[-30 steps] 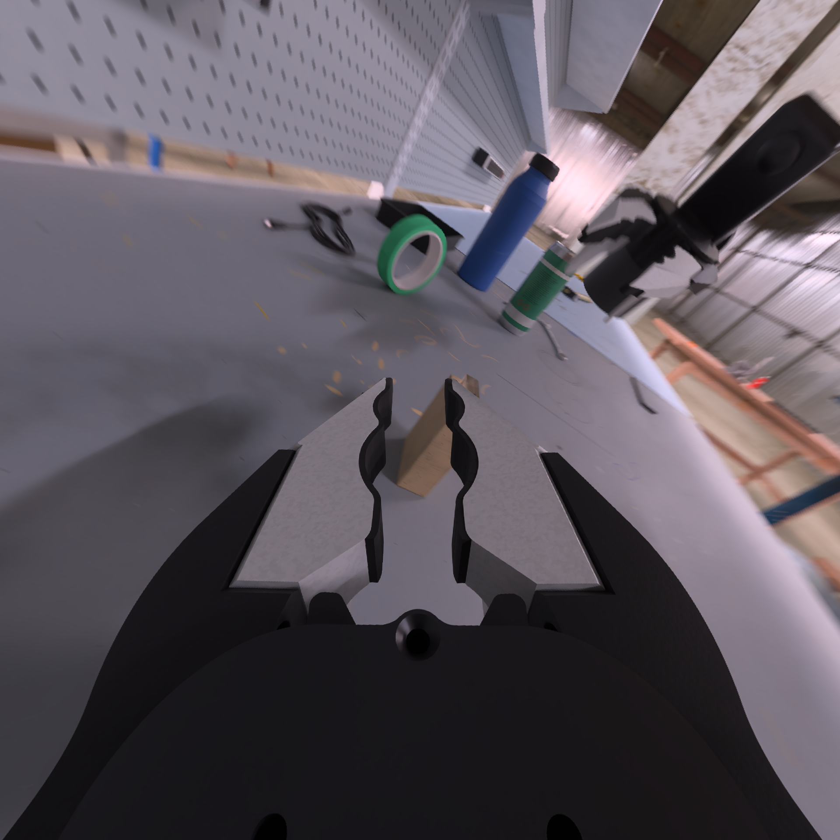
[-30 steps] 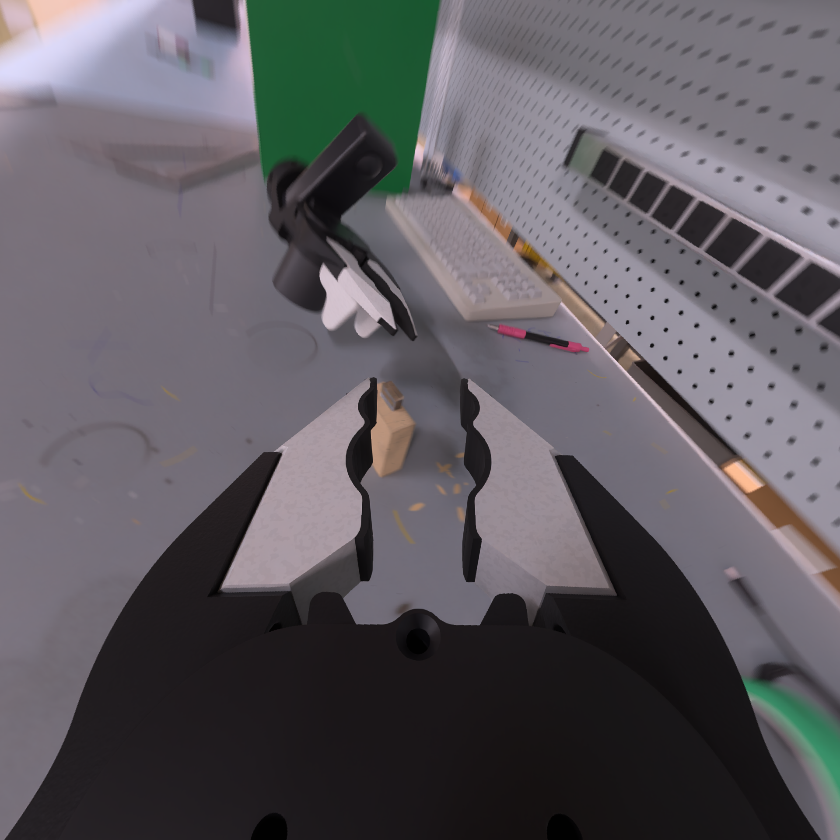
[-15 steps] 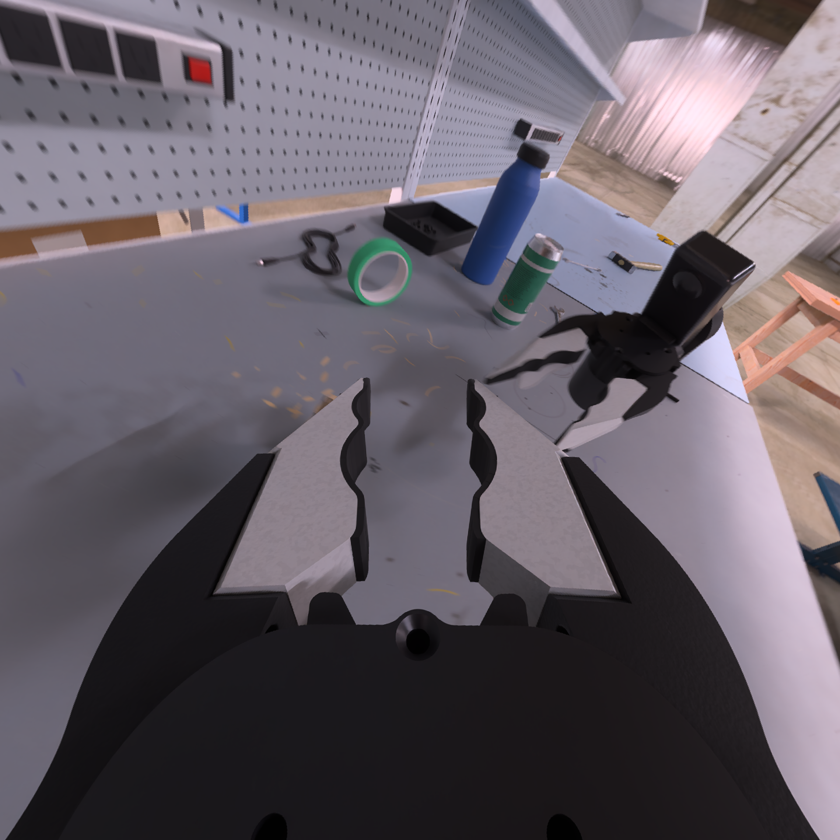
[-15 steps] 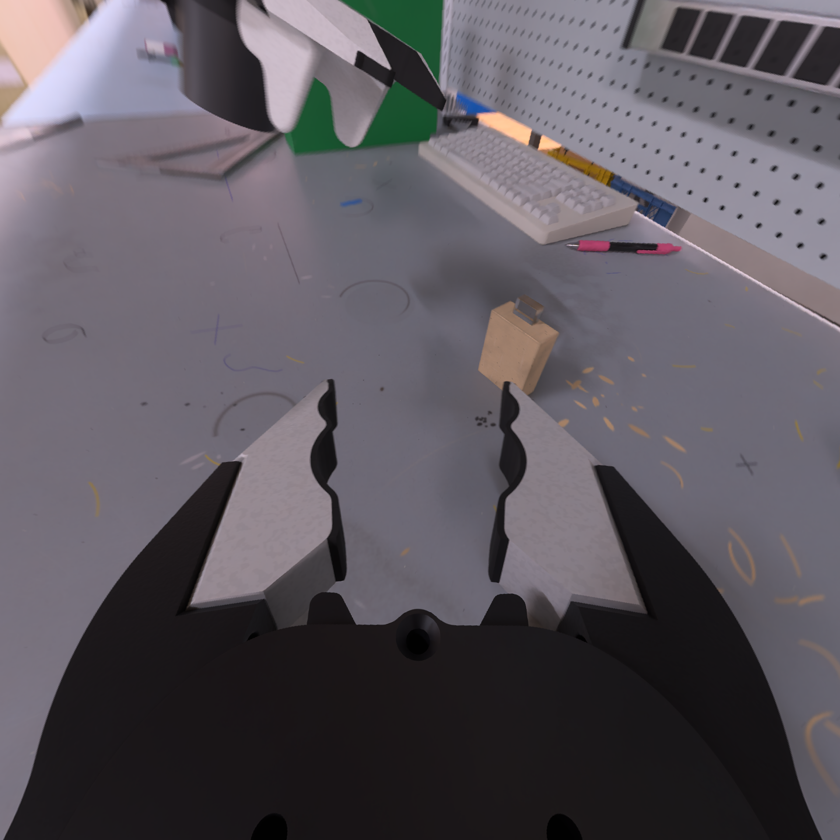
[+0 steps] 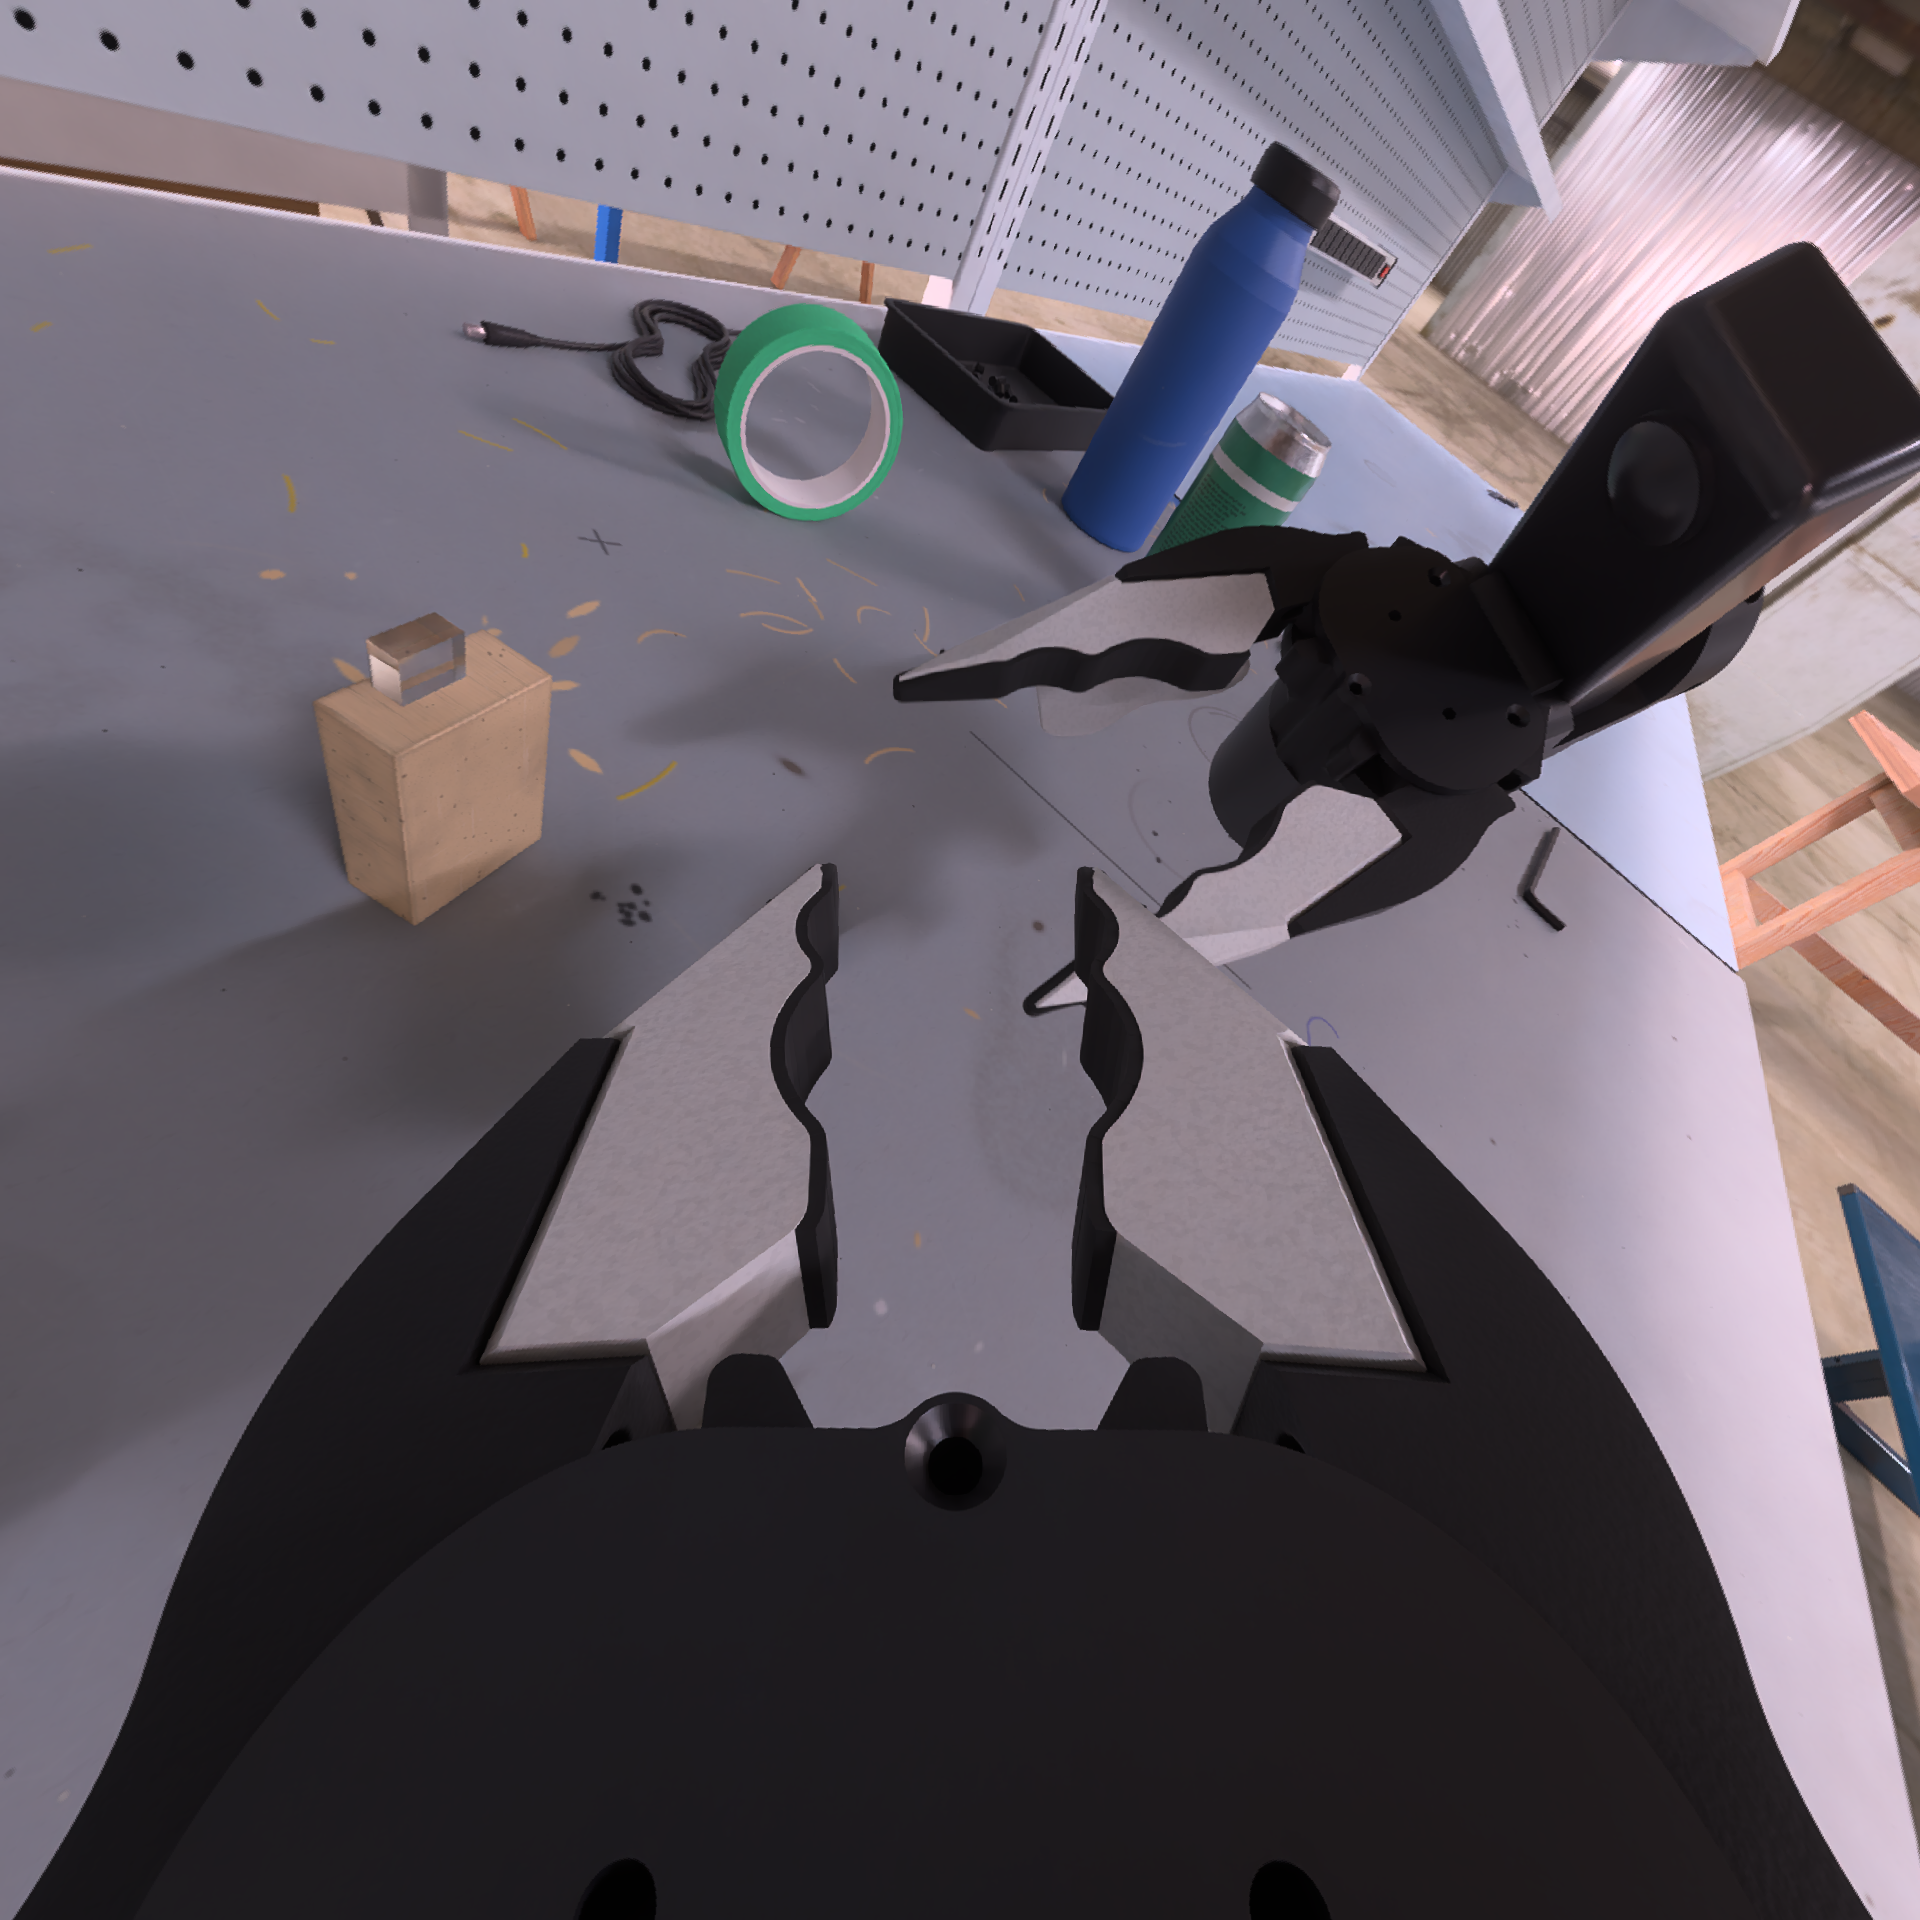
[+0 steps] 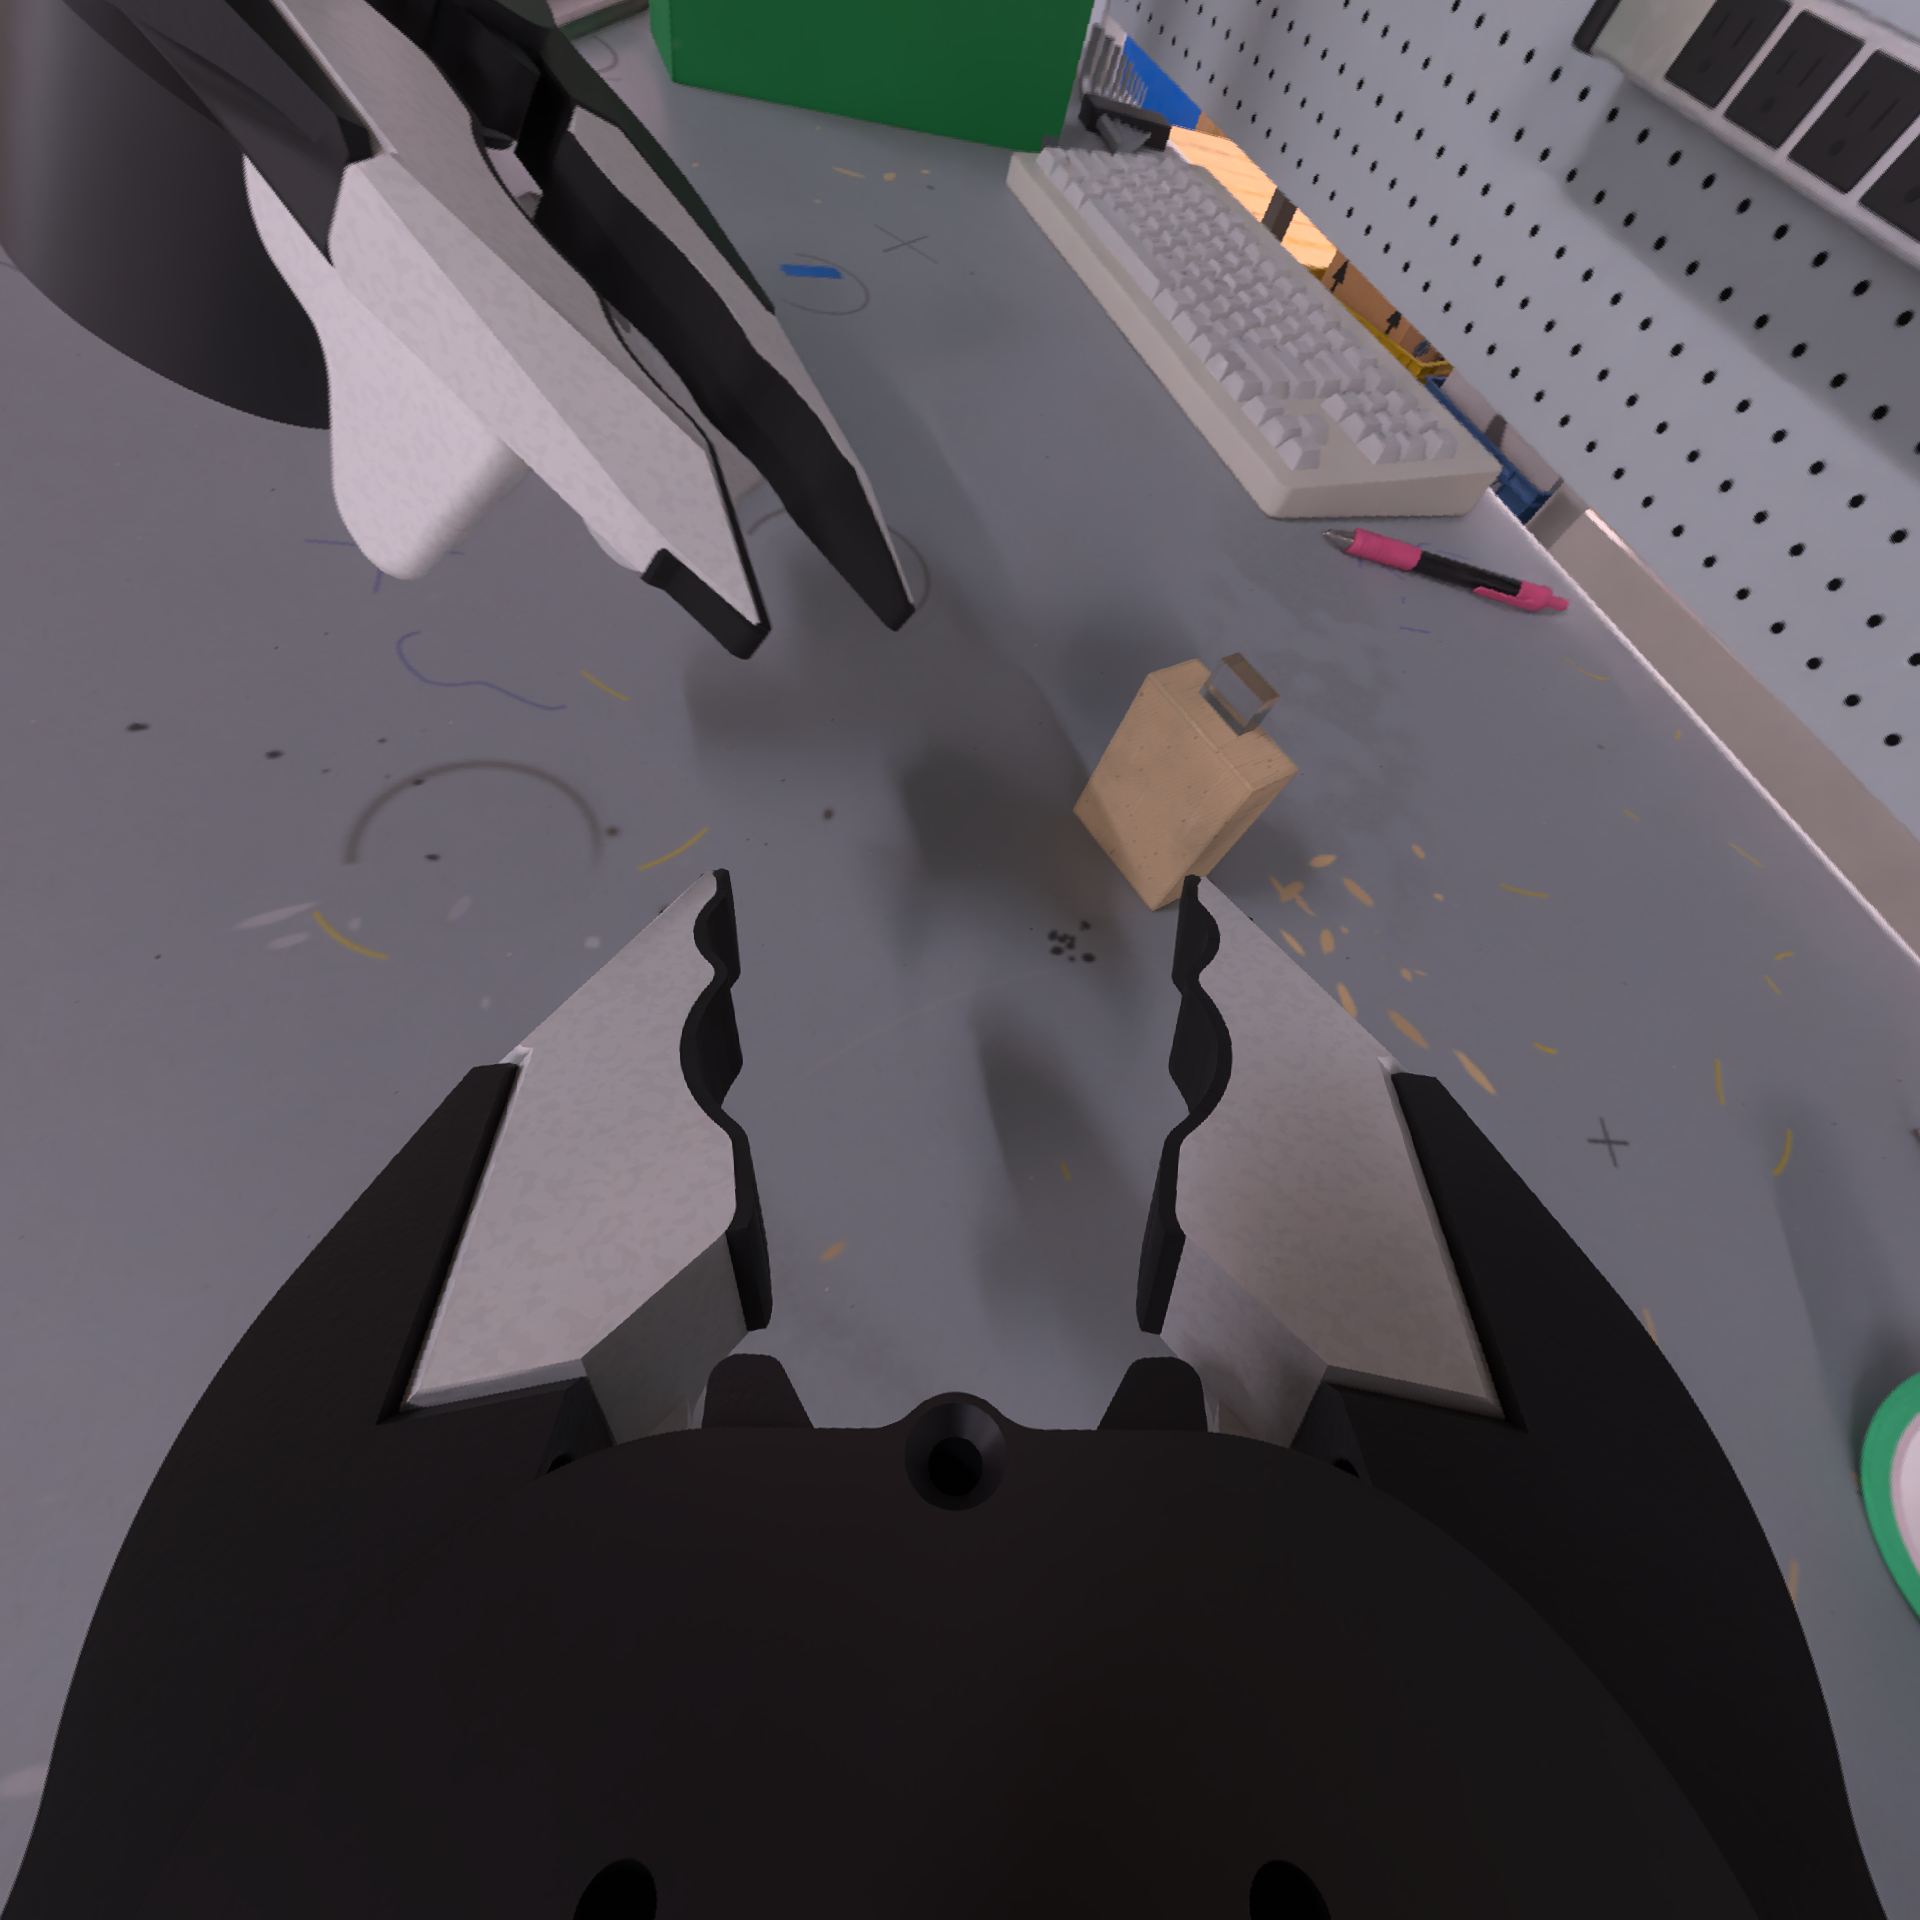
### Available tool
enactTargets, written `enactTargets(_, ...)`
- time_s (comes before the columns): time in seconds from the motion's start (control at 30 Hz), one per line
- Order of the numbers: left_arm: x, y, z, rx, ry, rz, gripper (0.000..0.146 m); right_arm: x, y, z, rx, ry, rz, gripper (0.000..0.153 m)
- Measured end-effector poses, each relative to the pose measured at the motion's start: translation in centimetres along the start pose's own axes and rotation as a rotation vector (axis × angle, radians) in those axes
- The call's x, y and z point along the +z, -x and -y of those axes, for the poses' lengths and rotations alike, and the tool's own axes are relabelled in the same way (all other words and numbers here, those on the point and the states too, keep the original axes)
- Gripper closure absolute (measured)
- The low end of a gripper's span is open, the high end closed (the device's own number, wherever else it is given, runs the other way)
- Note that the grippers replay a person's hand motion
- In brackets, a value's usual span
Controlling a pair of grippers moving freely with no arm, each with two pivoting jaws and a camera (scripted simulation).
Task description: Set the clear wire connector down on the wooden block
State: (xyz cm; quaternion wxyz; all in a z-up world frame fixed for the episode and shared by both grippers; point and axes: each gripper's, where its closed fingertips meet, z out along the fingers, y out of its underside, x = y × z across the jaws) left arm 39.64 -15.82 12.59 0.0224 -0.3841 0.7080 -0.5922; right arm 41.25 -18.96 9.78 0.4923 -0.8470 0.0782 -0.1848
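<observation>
The clear wire connector (image 5: 416, 655) rests on top of the upright wooden block (image 5: 436, 774), which stands on the grey bench. Both also show in the right wrist view: the connector (image 6: 1236, 694) on the block (image 6: 1179, 790). My left gripper (image 5: 954, 883) is open and empty, to the right of the block and apart from it. My right gripper (image 6: 954, 883) is open and empty, with the block just beyond its right fingertip. The right gripper also shows in the left wrist view (image 5: 1049, 810), wide open. The left gripper shows in the right wrist view (image 6: 821, 623) at upper left.
A green tape roll (image 5: 810, 416), black cable (image 5: 655, 353), black tray (image 5: 997, 384), blue bottle (image 5: 1195, 364) and green can (image 5: 1247, 478) stand at the back. A keyboard (image 6: 1247, 332), pink pen (image 6: 1444, 571) and green box (image 6: 873, 62) lie near the pegboard (image 6: 1662, 312). An allen key (image 5: 1543, 883) lies by the bench's right edge.
Both grippers have drawn back from the block and opened wider. The left one swung right, so the block now sits to its left with the connector on top.
</observation>
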Motion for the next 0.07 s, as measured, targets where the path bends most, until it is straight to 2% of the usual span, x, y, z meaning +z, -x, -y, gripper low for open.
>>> enactTargets(0.07, 0.18, -0.14, -0.23, 0.016, -0.008, 0.005, 0.101, -0.03, 0.46, -0.31, 0.000, 0.006, 0.008, 0.067)
